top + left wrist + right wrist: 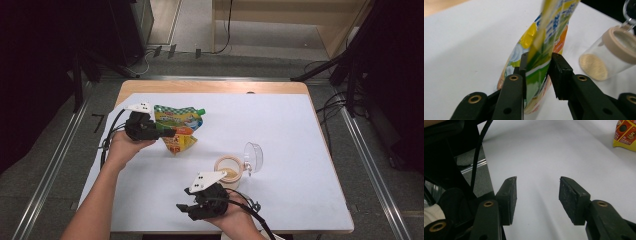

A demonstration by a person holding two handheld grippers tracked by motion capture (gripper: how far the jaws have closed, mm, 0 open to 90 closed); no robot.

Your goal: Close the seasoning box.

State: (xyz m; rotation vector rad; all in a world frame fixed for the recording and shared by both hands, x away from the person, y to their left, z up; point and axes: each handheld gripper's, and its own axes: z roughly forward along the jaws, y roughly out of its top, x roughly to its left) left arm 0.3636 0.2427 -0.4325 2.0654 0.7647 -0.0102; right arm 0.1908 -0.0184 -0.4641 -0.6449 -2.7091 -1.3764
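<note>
One white-covered table (300, 150) over grey floor (50, 150), left tongs (167, 132) clamped on pouch (181, 121), right tongs (181, 211) gaping, empty.

One pouch (176, 126), one jar (229, 171), one lid (253, 156)

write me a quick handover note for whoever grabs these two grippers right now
Left gripper: shut on the refill pouch, holding it off the white table cover at the far left.
Right gripper: open, empty, near the front edge.
Jar: upright beside the right gripper, hinged clear lid flipped open, a little tan powder at the bottom.
Done: pouch gripped, jar opened.
Left: probably bring the pouch over and pour; its green cap looks still on.
</note>
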